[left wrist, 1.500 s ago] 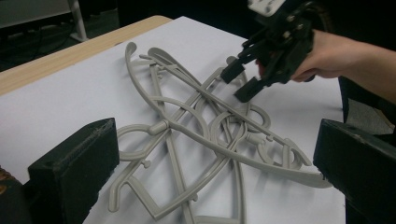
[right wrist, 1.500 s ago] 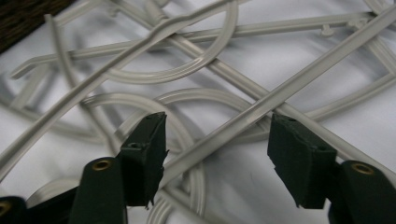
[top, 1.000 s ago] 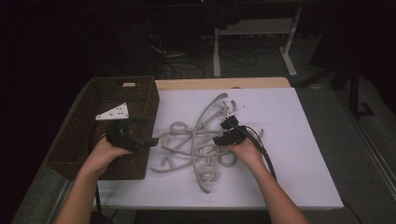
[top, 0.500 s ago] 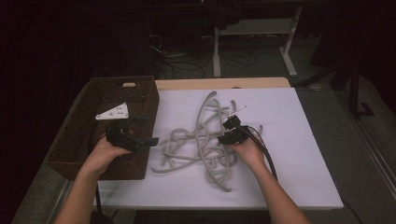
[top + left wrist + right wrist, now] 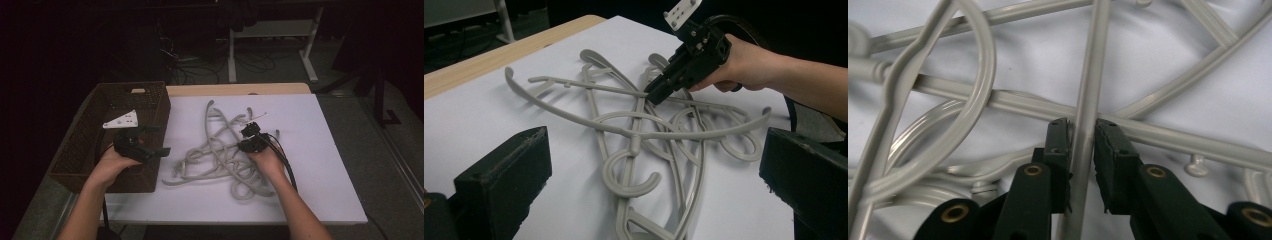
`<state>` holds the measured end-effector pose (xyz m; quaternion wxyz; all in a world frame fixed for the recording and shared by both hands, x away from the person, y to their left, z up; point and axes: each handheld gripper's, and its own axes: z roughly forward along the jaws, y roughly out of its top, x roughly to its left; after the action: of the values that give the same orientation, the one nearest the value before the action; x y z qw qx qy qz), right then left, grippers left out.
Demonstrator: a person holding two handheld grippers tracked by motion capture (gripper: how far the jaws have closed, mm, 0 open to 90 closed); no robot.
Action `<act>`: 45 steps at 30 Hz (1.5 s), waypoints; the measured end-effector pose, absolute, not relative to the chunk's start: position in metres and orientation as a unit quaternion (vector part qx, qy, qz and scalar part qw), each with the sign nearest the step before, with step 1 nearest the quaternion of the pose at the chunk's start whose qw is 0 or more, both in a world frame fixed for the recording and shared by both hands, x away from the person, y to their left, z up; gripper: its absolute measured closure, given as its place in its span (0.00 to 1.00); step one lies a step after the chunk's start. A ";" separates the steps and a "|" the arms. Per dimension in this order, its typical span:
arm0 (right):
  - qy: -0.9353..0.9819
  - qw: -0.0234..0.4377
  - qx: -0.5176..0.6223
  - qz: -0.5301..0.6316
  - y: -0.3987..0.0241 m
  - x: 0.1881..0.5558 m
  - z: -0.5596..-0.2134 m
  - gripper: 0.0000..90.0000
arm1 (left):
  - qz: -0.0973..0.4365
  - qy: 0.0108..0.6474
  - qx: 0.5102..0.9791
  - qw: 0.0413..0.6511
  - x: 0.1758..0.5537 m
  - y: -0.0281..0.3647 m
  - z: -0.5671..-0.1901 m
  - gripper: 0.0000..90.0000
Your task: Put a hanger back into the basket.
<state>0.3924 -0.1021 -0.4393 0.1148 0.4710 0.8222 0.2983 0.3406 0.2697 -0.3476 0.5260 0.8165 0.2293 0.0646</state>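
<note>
So there's a tangled pile of grey plastic hangers (image 5: 220,152) lying in the middle of the white table cover (image 5: 325,165), spread from mid-table toward the near edge, hooks and bars all crossing over each other. In the left gripper view you can see one hanger's hook (image 5: 631,172) curling toward the camera at the near end of the pile.

The right gripper (image 5: 248,137) sits at the right side of the pile, jaws pointing left into it. In the right gripper view its two jaws are nearly closed around one thin hanger bar (image 5: 1090,85) that runs straight up between them; both pads look like they're pressed against it or very close, so it's pinched onto that bar. From the left gripper view the same gripper (image 5: 659,92) has its tip down on the tangle, the hand (image 5: 744,65) wrapped around it from the right.

The left gripper (image 5: 150,142) is off to the left of the pile, well apart from the hangers, hovering over the near right corner of the brown wicker basket (image 5: 80,150). Its jaws are spread wide with nothing between them, just the hangers farther off.

The basket stands at the left edge of the table, touching the white cover's edge. Beyond the table is a dark floor with some cables (image 5: 250,62) and white table legs (image 5: 232,55).
</note>
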 end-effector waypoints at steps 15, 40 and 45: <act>0.821 0.118 0.450 0.331 -0.110 0.385 -0.422 0.72 | 0.065 0.229 0.817 0.526 0.340 0.270 -0.348 0.00; 0.878 0.031 0.353 0.320 -0.082 0.337 -0.431 0.84 | 0.065 0.228 0.818 0.525 0.339 0.269 -0.347 0.00; 0.878 0.047 0.348 0.325 -0.088 0.338 -0.429 0.89 | 0.065 0.229 0.817 0.525 0.339 0.270 -0.347 0.00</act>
<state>0.3384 -0.0877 -0.4289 0.0468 0.3482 0.8779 0.3253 0.3394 0.2696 -0.3471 0.5255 0.8168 0.2291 0.0651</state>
